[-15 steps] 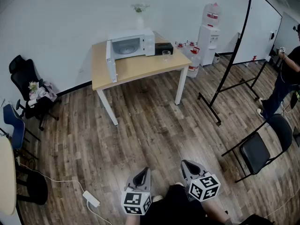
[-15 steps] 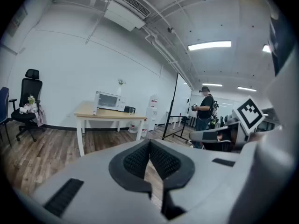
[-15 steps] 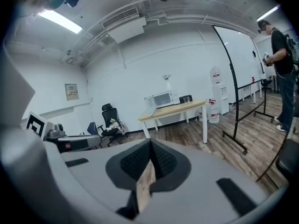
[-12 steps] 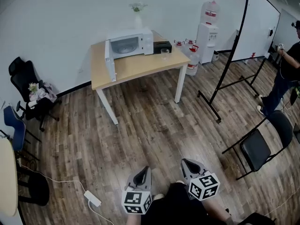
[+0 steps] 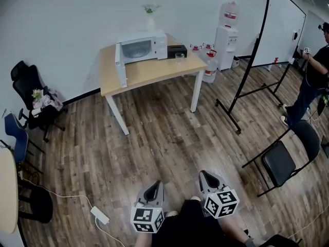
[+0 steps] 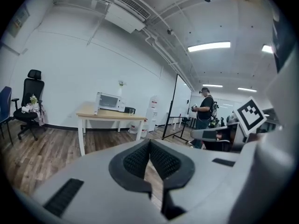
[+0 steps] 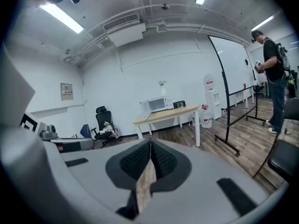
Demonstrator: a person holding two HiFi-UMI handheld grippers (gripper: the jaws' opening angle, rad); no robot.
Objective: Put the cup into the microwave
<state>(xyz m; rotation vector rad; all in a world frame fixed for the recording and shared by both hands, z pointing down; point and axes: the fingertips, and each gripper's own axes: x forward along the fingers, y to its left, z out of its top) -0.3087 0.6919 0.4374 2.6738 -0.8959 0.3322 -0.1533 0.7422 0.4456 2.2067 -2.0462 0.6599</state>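
Note:
A white microwave [image 5: 141, 47] stands on a wooden table [image 5: 149, 73] against the far wall, its door [image 5: 120, 66] swung open to the left. A clear glass cup [image 5: 179, 58] sits on the table to the right of the microwave, also seen as the cup [image 7: 180, 105] in the right gripper view. My left gripper [image 5: 153, 188] and right gripper [image 5: 204, 177] are low in the head view, far from the table, both shut and empty. The left gripper [image 6: 149, 143] and right gripper [image 7: 150, 141] views show their jaws pressed together.
A black box [image 5: 177, 51] sits behind the cup. A water dispenser [image 5: 227, 37] and bottles stand right of the table. A whiteboard stand [image 5: 247, 71], a folding chair [image 5: 280, 164] and a person [image 5: 312, 73] are at the right. Office chairs [image 5: 31, 99] and a power strip [image 5: 100, 217] are at the left.
The view has shifted slightly; both grippers sit a little lower in the head view. Nothing on the table has moved.

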